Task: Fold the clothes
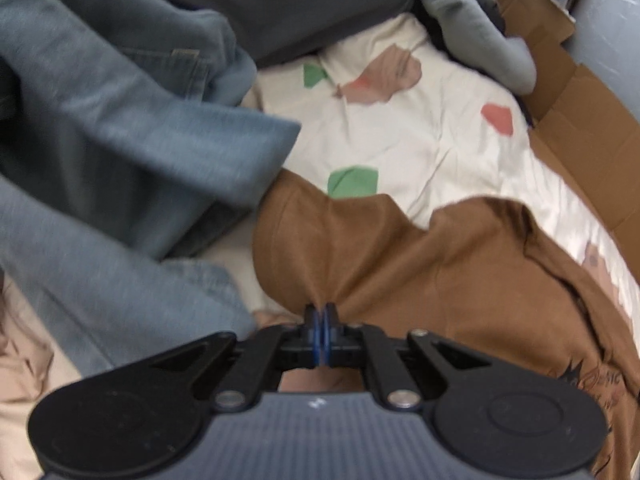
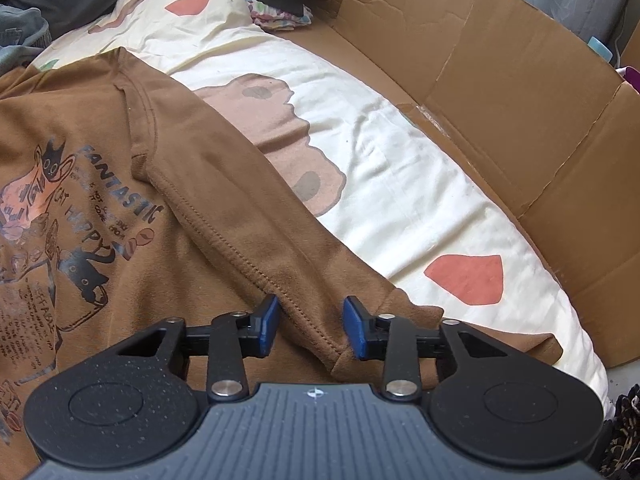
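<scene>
A brown T-shirt (image 1: 420, 272) with a cat print lies on a cream bed sheet (image 1: 420, 136) with coloured patches. My left gripper (image 1: 321, 316) is shut on a pinched fold of the shirt's edge. In the right wrist view the shirt (image 2: 100, 208) lies print side up, with its sleeve (image 2: 256, 232) running toward me. My right gripper (image 2: 311, 326) is open, its blue pads on either side of the sleeve's hem, with the cloth between them.
A pile of blue jeans (image 1: 100, 140) and a dark grey garment (image 1: 260, 4) lie at the left. A grey sock-like piece (image 1: 476, 28) lies at the back. Flattened cardboard (image 2: 500, 100) lines the bed's right side.
</scene>
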Tool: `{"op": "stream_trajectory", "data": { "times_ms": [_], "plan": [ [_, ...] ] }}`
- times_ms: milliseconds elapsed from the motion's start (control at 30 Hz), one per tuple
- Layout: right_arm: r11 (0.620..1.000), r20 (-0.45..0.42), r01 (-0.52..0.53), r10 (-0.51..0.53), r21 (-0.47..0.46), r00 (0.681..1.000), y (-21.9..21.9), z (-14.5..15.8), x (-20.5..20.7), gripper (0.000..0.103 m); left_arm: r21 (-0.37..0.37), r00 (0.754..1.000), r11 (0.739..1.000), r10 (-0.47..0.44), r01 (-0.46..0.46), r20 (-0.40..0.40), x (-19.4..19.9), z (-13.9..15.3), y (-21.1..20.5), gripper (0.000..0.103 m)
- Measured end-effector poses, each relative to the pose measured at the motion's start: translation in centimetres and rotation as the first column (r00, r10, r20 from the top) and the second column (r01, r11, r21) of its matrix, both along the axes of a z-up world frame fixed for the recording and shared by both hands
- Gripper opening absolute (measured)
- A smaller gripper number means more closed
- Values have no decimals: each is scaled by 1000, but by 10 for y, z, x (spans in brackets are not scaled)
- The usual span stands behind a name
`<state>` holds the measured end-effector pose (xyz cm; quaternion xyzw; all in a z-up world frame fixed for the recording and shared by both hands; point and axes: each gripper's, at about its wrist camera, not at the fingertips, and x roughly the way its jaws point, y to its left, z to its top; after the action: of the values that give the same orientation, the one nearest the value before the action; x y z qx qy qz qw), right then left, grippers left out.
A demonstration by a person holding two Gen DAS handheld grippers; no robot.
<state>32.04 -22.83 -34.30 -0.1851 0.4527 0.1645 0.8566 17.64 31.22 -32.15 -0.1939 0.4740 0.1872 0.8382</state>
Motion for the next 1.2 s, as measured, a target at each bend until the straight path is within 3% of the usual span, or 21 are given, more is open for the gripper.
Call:
{"op": "stream_trajectory", "data": {
  "times_ms": [133,367,567,633,900,1000,1067,1200],
  "plan": [
    [1000,9,-24,24,-16,1000,1,0,-1,41,-15,999,1000,-22,22,-31,-7,-2,-3,3],
    [988,29,-118,122,-103,992,9,3,-11,41,19,998,998,-64,64,6,-10,21,-10,8],
    [939,0,-264,270,-222,963,20,2,-22,40,51,994,994,-101,100,28,2,35,-14,9],
    [915,-21,-306,312,-261,950,23,0,-25,31,61,992,990,-126,124,29,10,36,-15,9],
    [836,-63,-391,399,-384,915,27,-12,-30,29,77,977,974,-213,211,25,45,30,-18,13],
    [809,-76,-417,425,-413,902,29,-17,-30,17,91,967,964,-255,252,25,61,27,-22,15],
    [802,-82,-427,435,-419,897,29,-15,-30,7,100,959,955,-282,279,25,73,25,-24,20],
    [802,-77,-420,431,-425,899,26,-11,-27,6,125,932,925,-362,358,14,98,17,-30,27]
  ]
}}
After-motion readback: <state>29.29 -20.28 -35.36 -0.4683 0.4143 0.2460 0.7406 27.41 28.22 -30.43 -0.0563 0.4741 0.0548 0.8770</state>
